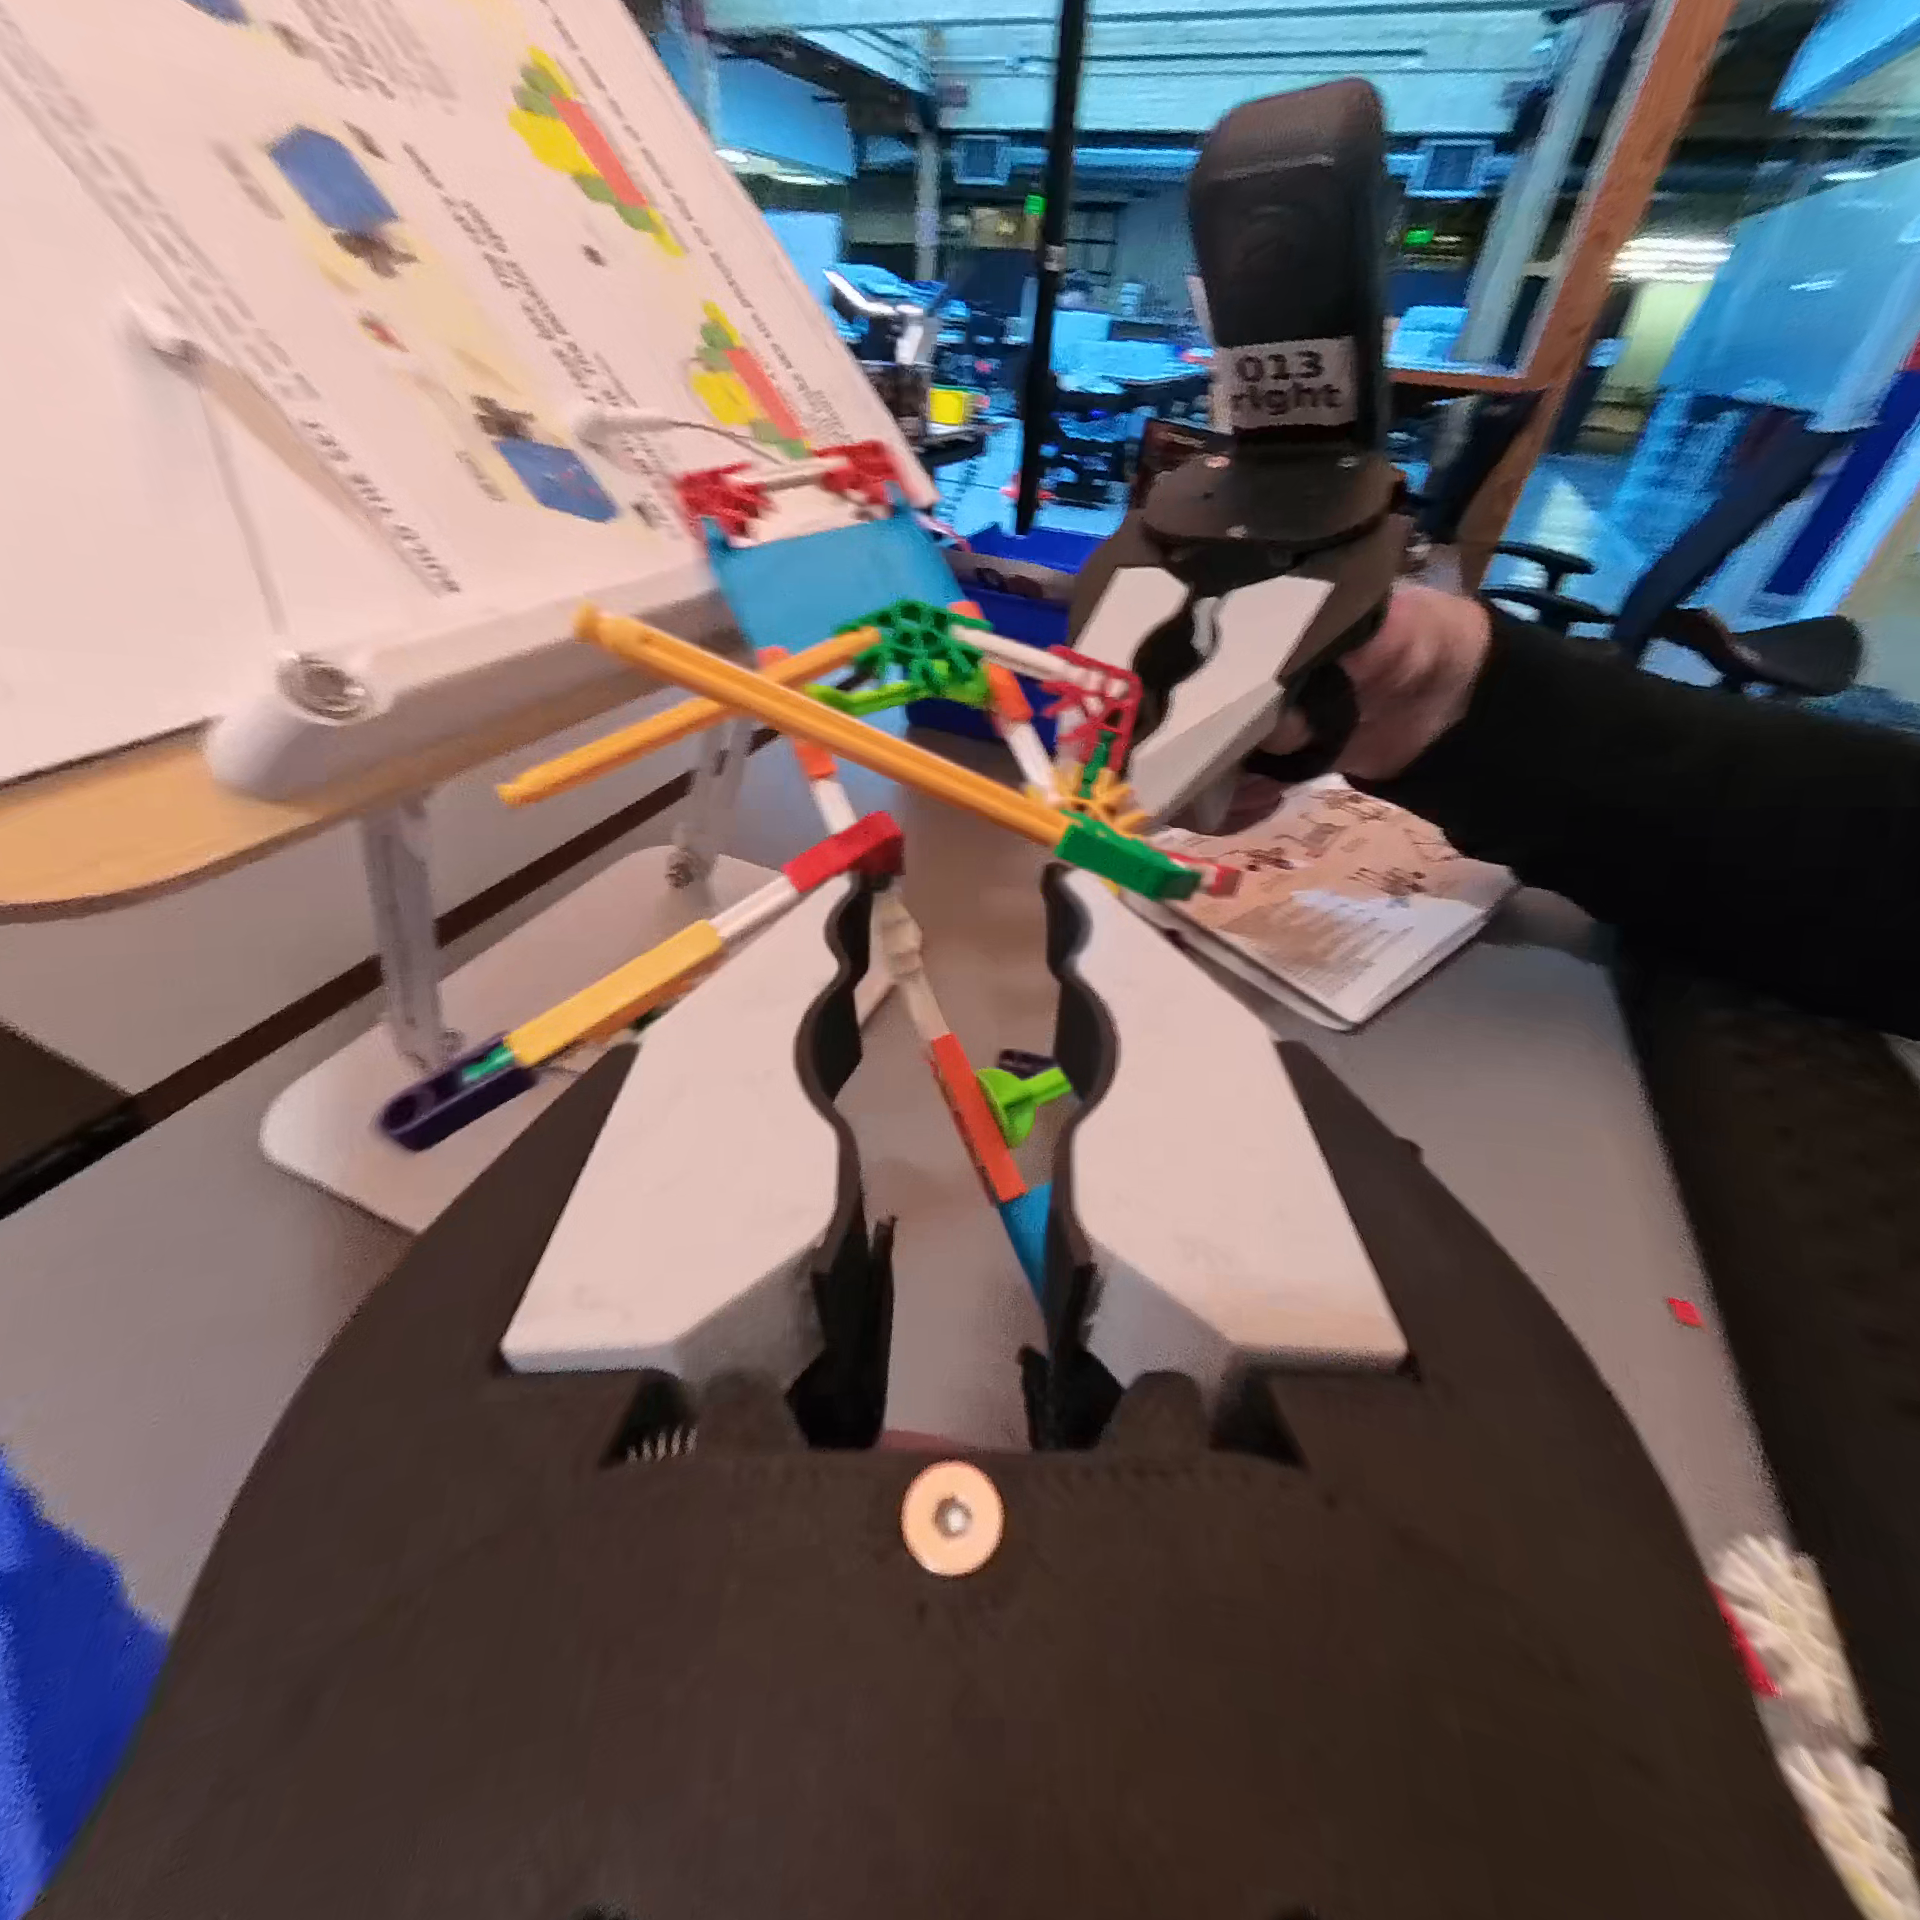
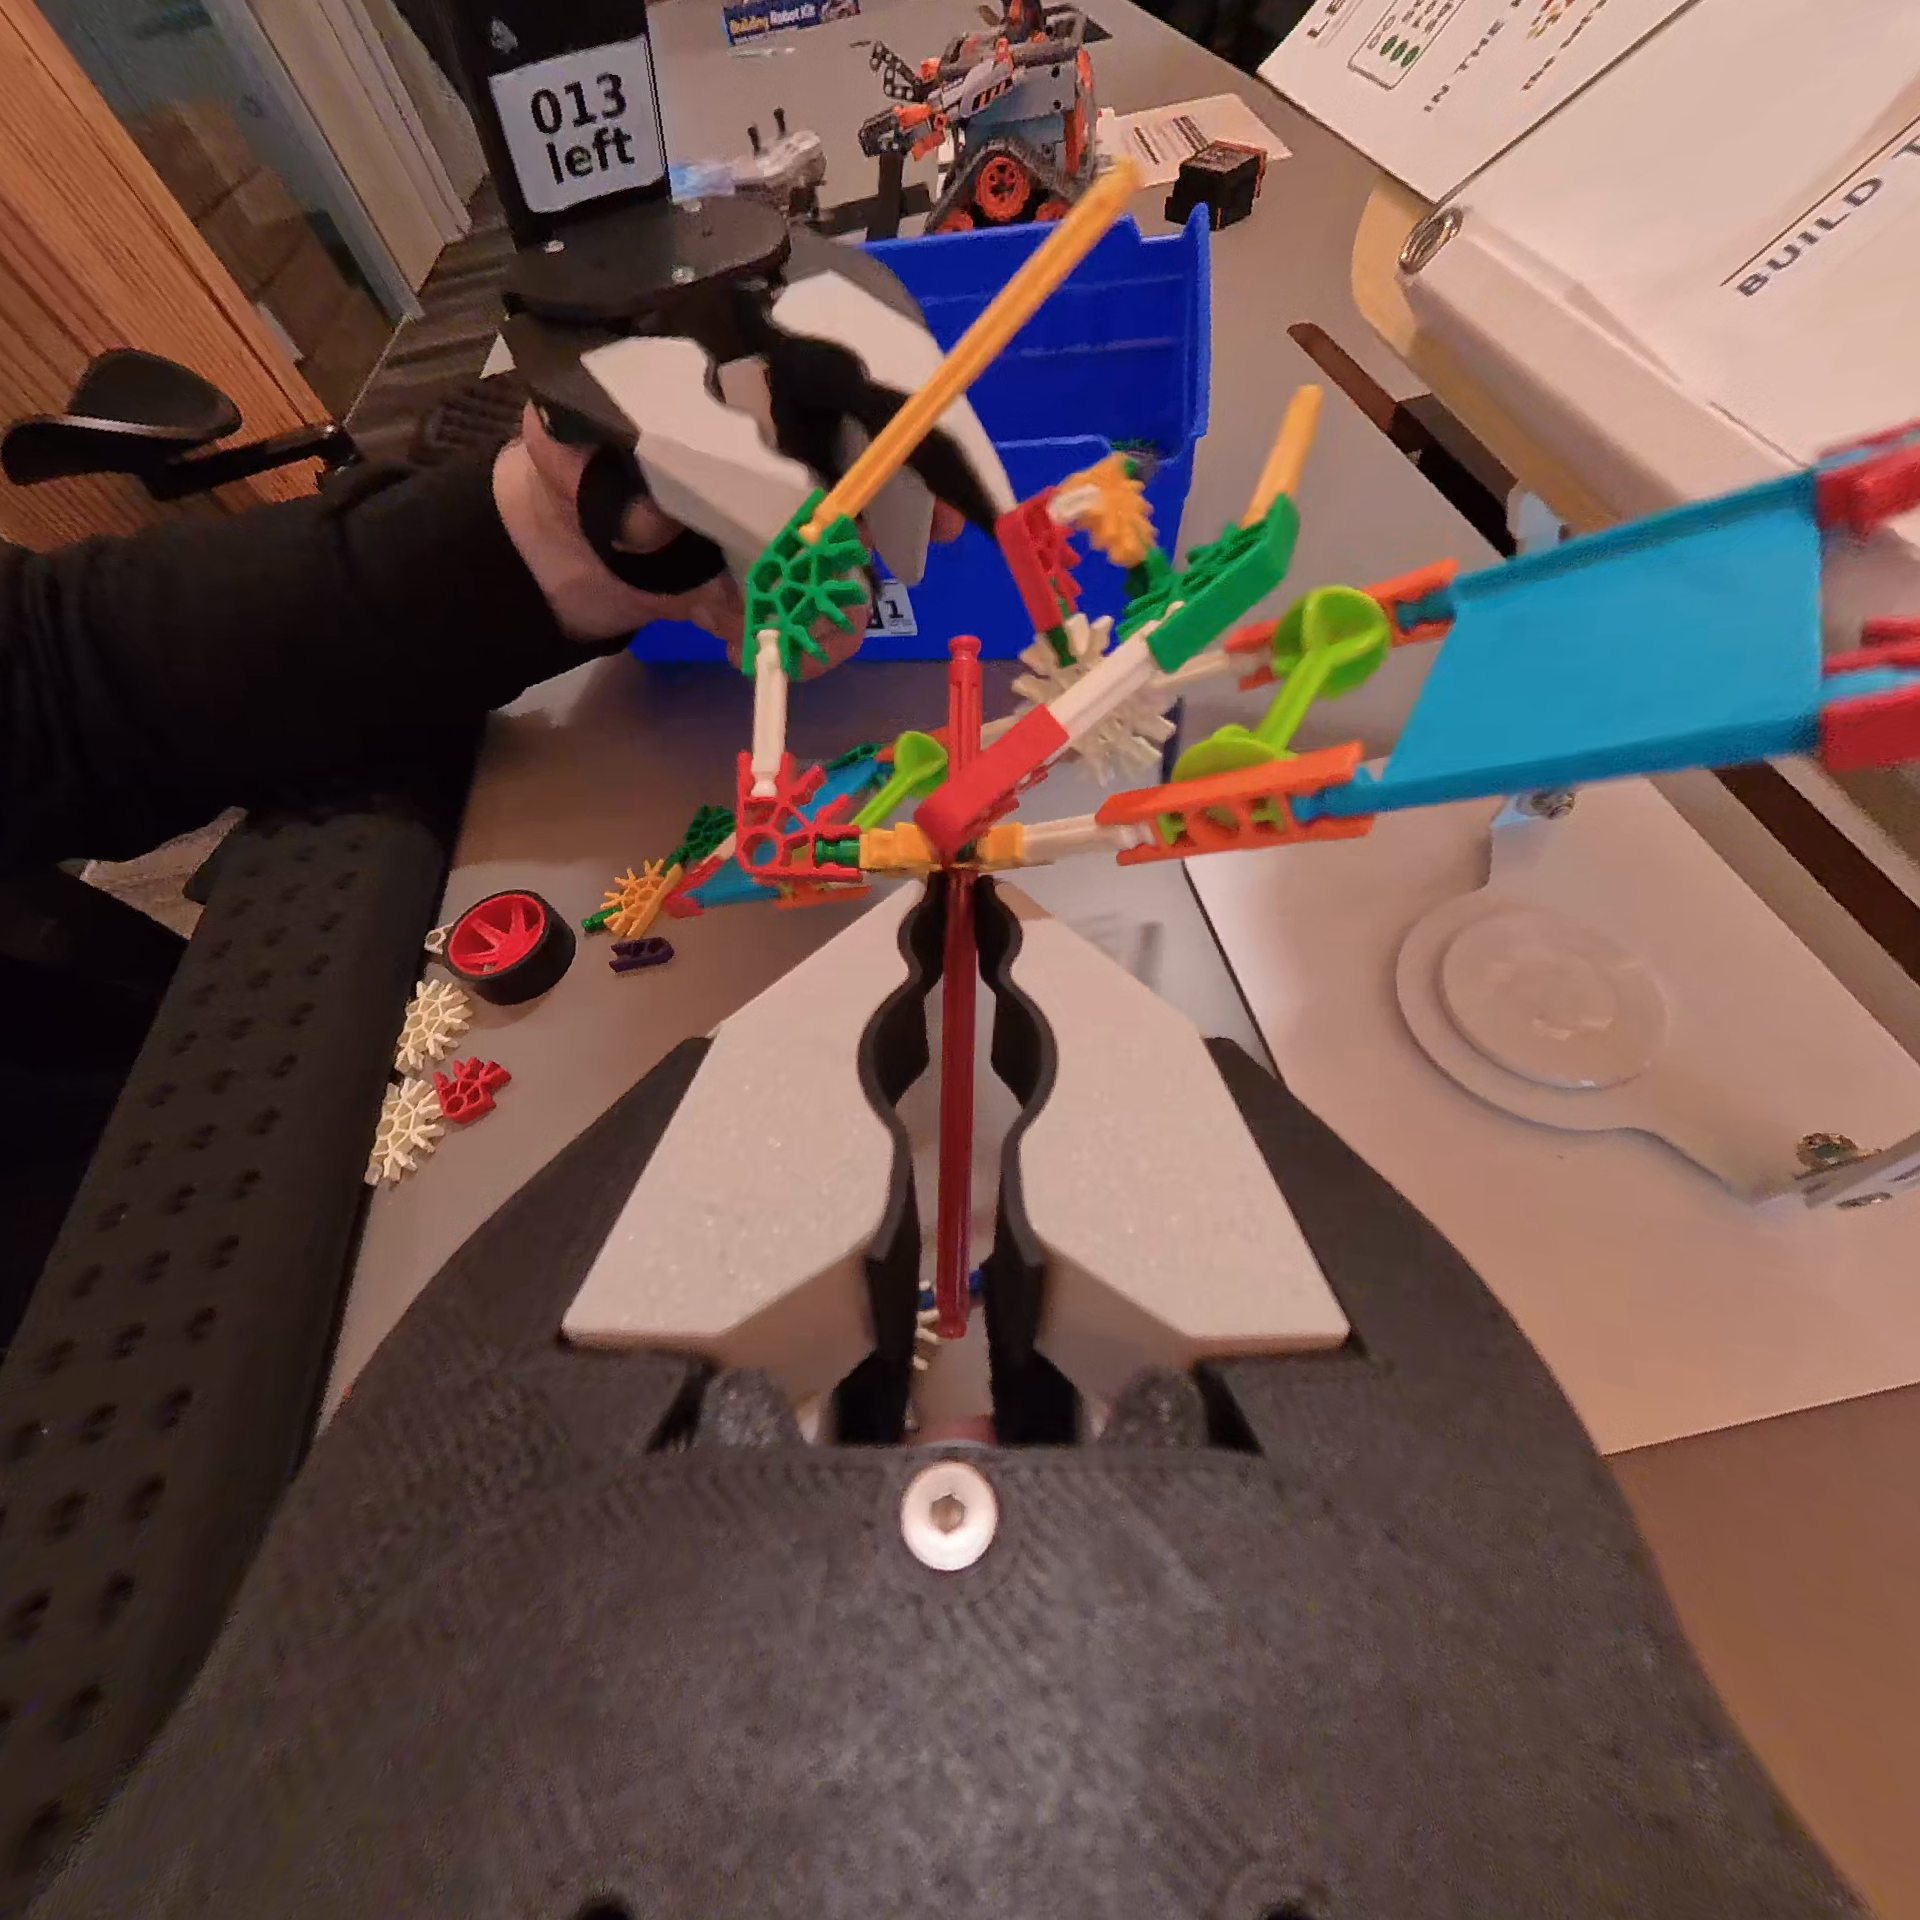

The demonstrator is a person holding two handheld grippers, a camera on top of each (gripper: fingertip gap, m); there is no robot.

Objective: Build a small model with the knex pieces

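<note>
A colourful rod-and-connector model [image 2: 1039, 717] with a blue panel [image 2: 1610, 644] is held up over the grey table. My right gripper [image 2: 956, 894] is shut on a dark red rod [image 2: 956, 1091] that runs between its fingers into the model's hub. In the left wrist view the right gripper [image 1: 1169, 800] meets the model at a yellow hub. My left gripper [image 1: 961, 894] is open, and a white, orange and blue rod [image 1: 961, 1091] of the model lies loose between its fingers. A green connector [image 1: 1127, 862] with a long yellow rod [image 1: 821, 727] sits just past its right fingertip. The left gripper also shows in the right wrist view [image 2: 862, 551].
A tilted stand with an instruction sheet [image 1: 312, 312] stands on a white base [image 2: 1538, 997] close to the model. A blue bin [image 2: 1091, 343] stands behind it. A red wheel [image 2: 509, 940] and white connectors [image 2: 431, 1023] lie loose at the left. An open booklet [image 1: 1340, 925] lies on the table. Across from one pair of fingers to the other is roughly 7 centimetres.
</note>
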